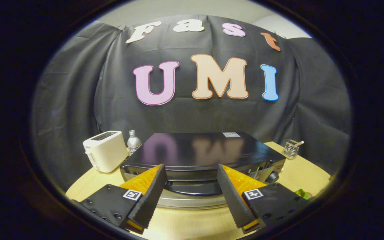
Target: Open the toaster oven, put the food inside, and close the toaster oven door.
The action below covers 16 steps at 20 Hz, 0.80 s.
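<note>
Gripper view. The gripper (191, 190) is held level and low over the table (307, 173), its fingers spread wide with nothing between them. Just ahead stands the toaster oven (198, 150), its door handle (193, 187) lying in the gap between the fingertips. Far left: a white toaster (104, 150) and a bottle (133, 141). Far right: a wire holder (291, 148). Bare tabletop lies to either side.

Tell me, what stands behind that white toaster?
A silver bottle stands just behind the white toaster, beside the black toaster oven. Its lower part is covered. The gripper hangs open.
</note>
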Available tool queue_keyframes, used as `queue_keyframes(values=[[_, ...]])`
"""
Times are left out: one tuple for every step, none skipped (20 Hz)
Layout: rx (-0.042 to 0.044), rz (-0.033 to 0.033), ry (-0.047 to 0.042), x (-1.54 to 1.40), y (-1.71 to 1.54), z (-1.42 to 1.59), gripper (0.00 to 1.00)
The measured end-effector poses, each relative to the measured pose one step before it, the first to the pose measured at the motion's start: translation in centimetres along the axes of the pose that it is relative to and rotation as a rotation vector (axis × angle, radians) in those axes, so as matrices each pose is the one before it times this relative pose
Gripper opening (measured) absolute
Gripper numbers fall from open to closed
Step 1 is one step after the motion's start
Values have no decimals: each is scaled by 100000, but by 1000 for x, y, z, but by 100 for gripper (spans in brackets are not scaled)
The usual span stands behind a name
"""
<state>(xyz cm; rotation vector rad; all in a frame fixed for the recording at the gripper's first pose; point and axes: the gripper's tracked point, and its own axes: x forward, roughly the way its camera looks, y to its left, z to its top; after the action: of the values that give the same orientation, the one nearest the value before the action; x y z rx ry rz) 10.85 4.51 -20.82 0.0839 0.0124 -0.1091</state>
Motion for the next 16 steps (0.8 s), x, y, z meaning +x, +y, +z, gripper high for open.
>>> queue_keyframes(values=[[-82,-41,867,-252,2,-63,96],[426,-647,537,-442,-114,-112,95],[255,-870,986,-415,-27,-115,95],[-28,-742,973,-434,-49,-229,95],[270,-743,1479,-477,-32,-219,95],[-81,-337,1302,-410,-59,-345,95],[-255,30,1887,-486,-71,-215,95],[270,51,2609,-429,-104,-514,95],[472,-369,2927,-505,-143,-527,95],[252,-812,2639,-410,-187,-551,95],[-178,-1143,2337,-423,-144,-418,95],[-136,-1266,2321,-314,-134,-565,95],[-12,-1386,2824,-289,-130,-615,95],[-897,-1464,3164,-32,-239,-1059,95],[-1240,-1356,3157,-7,-169,-1129,95],[-1190,-1262,3093,187,-113,-1222,95]])
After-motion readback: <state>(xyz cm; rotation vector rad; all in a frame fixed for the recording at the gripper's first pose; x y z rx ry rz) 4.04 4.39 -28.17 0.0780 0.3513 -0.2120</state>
